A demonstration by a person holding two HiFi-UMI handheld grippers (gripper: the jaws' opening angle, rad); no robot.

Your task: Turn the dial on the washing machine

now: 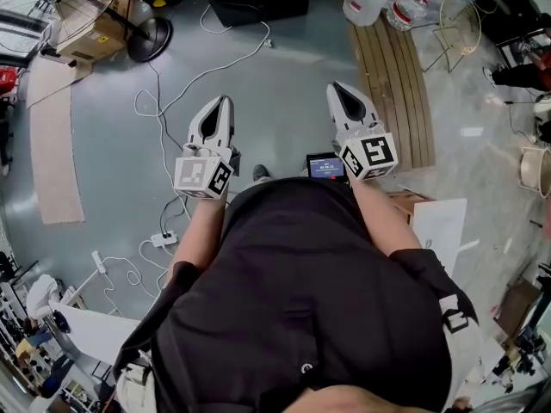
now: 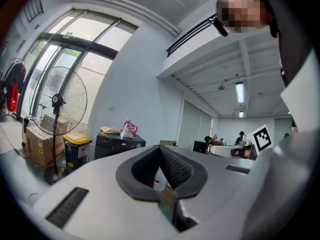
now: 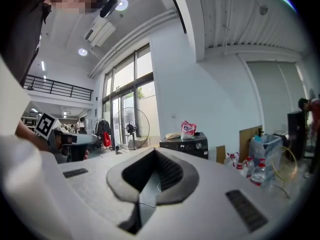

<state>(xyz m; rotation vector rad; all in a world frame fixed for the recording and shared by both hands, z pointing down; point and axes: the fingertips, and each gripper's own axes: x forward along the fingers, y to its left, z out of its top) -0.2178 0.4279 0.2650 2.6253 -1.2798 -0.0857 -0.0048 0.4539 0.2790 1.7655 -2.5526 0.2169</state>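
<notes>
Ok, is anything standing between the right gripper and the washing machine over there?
Nothing visible does. The right gripper, jaws together, points across the floor at the washing machine against the far wall. Only a white cable lies flat on the floor near that path; the water bottles stand off to the right.

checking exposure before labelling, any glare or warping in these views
Head view: evenly lit, sharp, floor bends toward the edges. Left gripper view: fisheye, black corners, windows blown out white. Right gripper view: same fisheye, windows bright, room readable.
</notes>
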